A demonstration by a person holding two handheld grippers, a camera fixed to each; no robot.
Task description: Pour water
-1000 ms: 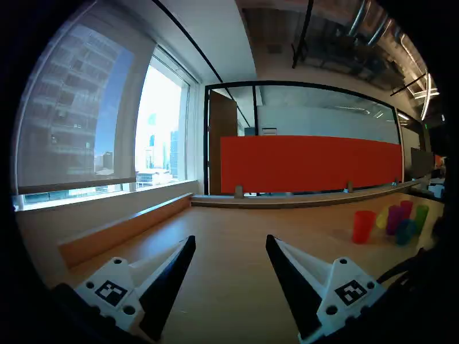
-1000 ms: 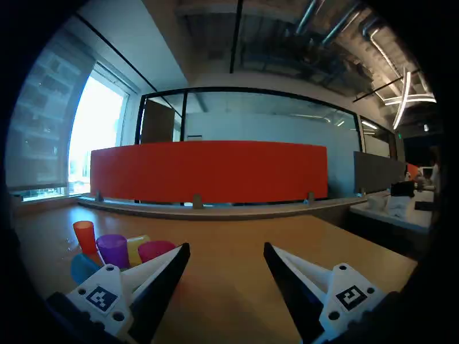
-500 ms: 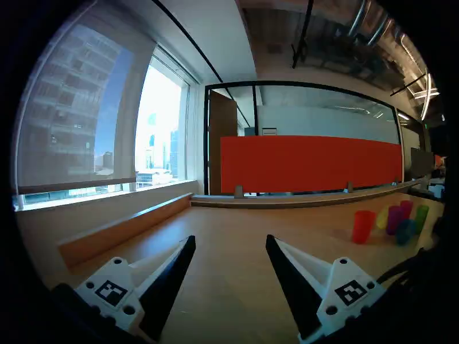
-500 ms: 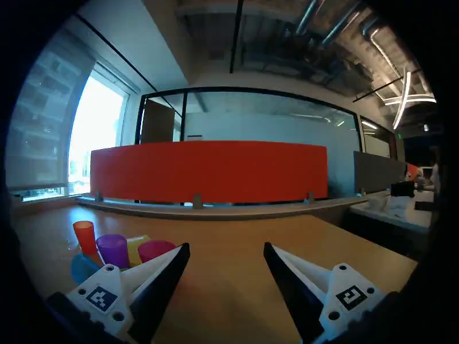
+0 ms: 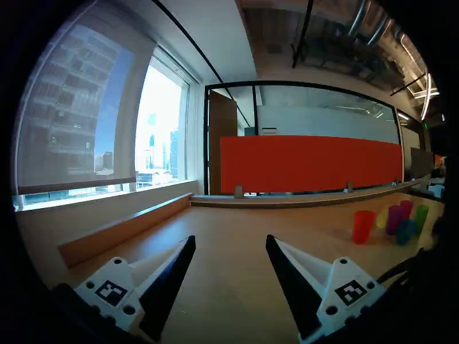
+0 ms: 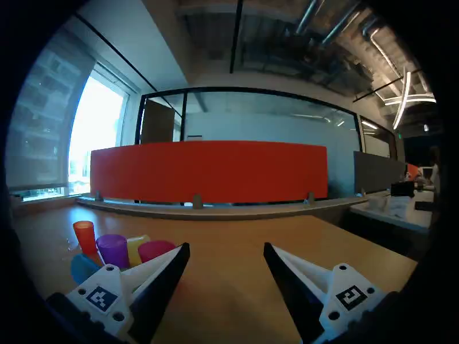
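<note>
The left tongs and right tongs both gape empty above the surface. The cups stand clustered on it, well to the right of the left tongs and just beside the right tongs' left finger. To reach well, one tongs should likely take an outer cup, such as the orange cup, gripping it squarely without knocking its neighbours.

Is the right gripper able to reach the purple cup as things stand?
Probably yes: the right gripper is open and empty, and the purple cup stands near, though the pink cup crowds it.
</note>
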